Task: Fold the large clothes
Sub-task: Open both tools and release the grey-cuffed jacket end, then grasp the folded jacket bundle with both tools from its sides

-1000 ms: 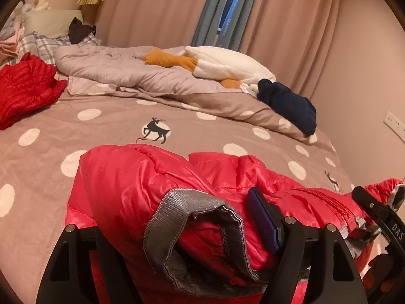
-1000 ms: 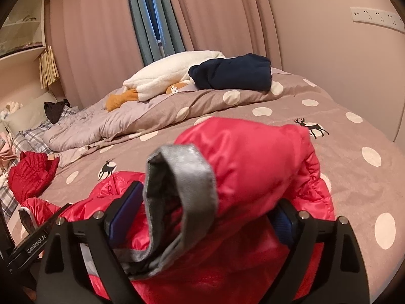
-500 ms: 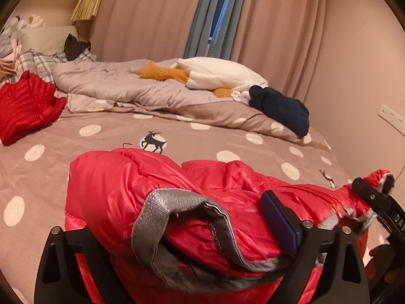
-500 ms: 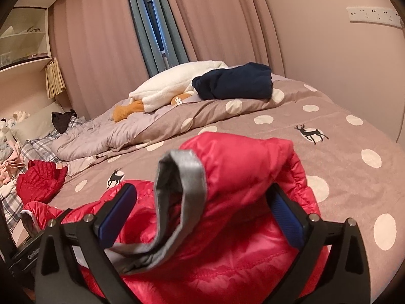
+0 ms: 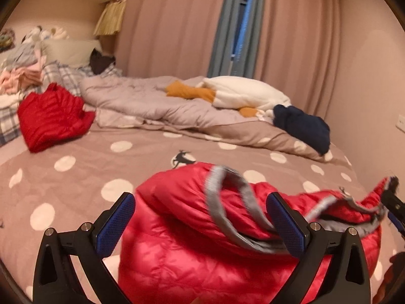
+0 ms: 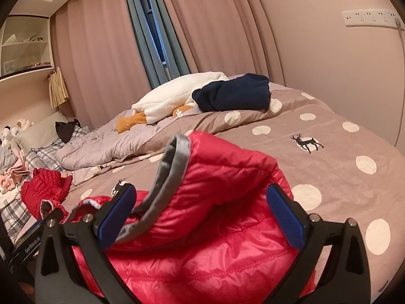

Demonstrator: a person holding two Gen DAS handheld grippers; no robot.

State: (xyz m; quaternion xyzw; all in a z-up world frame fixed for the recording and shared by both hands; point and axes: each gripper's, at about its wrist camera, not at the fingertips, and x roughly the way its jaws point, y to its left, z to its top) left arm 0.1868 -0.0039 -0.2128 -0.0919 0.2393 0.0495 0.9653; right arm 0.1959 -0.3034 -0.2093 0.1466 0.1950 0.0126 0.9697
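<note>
Bed w/ dotted brown cover is seen in both views. A grey quilt is bunched at the far side, w/ white plush and navy garment laid on it. Pink-red puffer jacket is spread on the near part of the bed, grey-trimmed cuff folded up on top. A 2nd red jacket is left near the pillows, well apart. Left claw is held wide open, fingers either side of the jacket's sleeve, nothing gripped. Right claw is likewise wide open, straddling the jacket, pads apart from fabric as far as can be told.
</note>
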